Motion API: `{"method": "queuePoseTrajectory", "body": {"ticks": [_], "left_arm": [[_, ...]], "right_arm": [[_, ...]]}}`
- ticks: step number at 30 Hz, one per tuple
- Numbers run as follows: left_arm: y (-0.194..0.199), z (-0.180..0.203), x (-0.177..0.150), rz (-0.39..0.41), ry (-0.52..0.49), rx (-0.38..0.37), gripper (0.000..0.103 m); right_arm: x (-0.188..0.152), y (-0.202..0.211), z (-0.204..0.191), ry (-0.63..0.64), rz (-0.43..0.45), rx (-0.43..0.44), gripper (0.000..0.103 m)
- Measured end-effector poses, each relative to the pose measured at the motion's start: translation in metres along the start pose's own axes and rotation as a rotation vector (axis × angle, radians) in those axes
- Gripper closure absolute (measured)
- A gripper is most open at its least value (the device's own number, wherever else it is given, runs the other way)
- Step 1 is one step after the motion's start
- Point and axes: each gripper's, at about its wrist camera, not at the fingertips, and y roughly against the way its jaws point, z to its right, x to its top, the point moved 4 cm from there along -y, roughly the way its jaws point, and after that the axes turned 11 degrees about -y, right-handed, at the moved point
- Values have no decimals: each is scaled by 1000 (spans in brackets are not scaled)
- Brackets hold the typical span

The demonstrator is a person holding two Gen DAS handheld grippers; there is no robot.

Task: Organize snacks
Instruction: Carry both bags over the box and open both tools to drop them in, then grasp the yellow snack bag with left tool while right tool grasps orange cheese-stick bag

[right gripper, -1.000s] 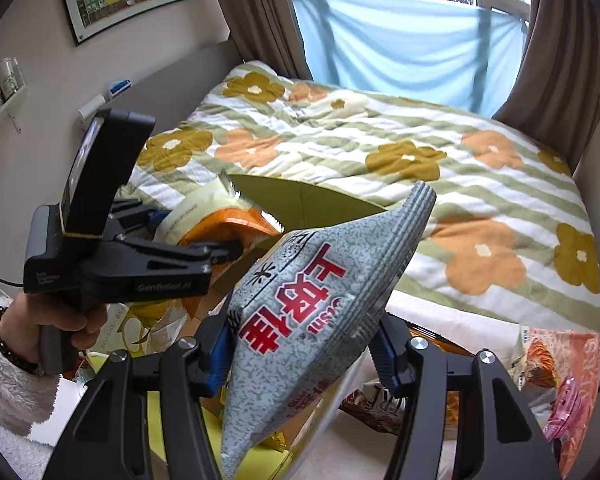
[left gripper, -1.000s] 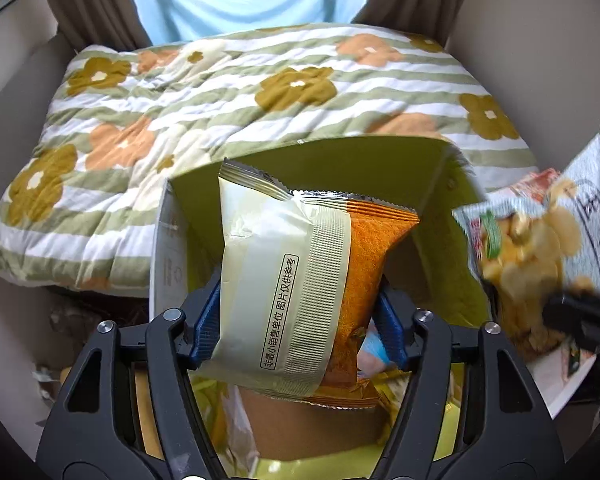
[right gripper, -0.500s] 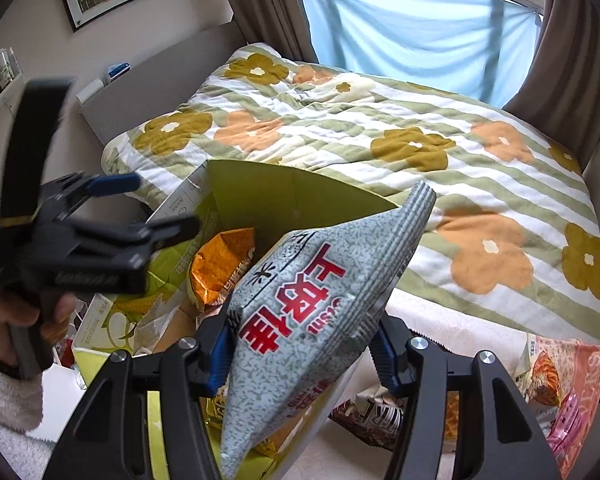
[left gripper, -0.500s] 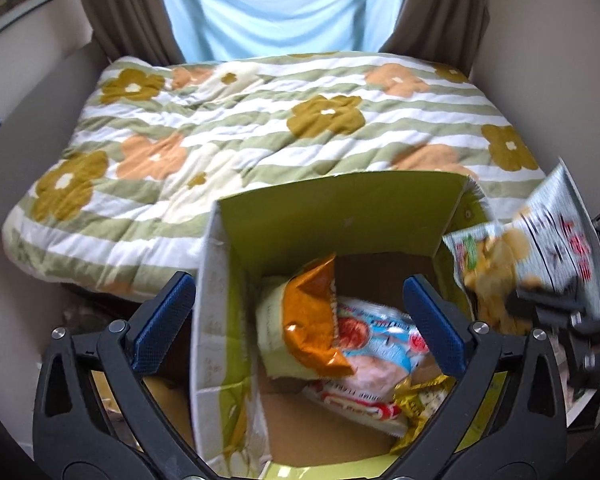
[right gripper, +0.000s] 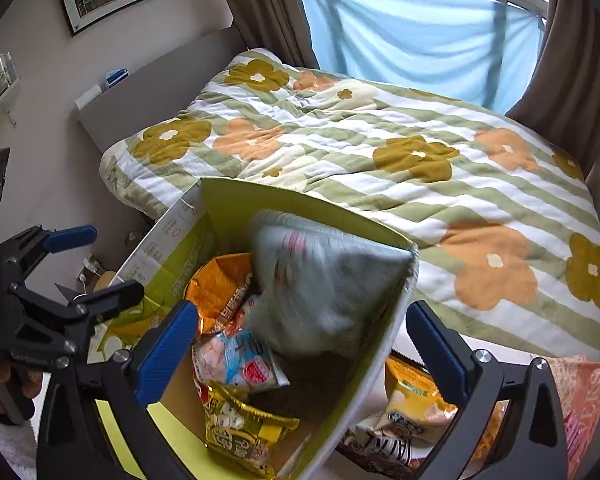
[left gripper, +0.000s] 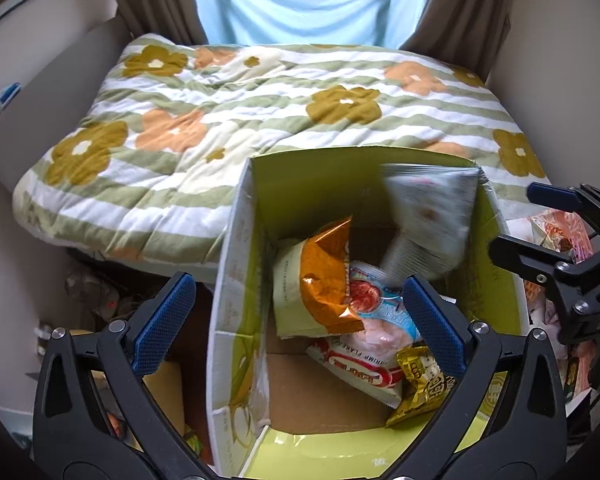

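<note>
Dropping into the green-lined cardboard box (right gripper: pixel 260 208) beside the bed's near edge, the grey crinkled snack bag (right gripper: pixel 320 280) shows blurred against the far wall. Right gripper (right gripper: pixel 300 344) fingers are opening, nothing between them; left gripper (left gripper: pixel 296 320) fingers stand apart, empty. An orange foil packet (left gripper: pixel 324 272) lies inside. Recommended: keep both grippers clear until the bag settles, then fetch loose packets right of the box.
</note>
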Motion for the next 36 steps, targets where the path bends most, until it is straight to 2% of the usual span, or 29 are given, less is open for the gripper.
{"method": "queuePoseTrajectory", "body": {"ticks": [8,16,23,29,36], "left_arm": [[18,7,-7,17,-24,-19,0],[44,45,2,75,-133,-64,0],[67,106,16,123,-195,-150,0],[70,167,20,121,-223,-154,0],[55,234,24,63,-142,-123,0]], "right_arm": [[-17,36,-2,-14,63,-46,0],[-31,87,15,-90,127,-117,0],[-45,148,74,-94,167,-197,0],[-55,175,139,-75,161,-229,0],[-59,176,211,-41,107,-144,0]]}}
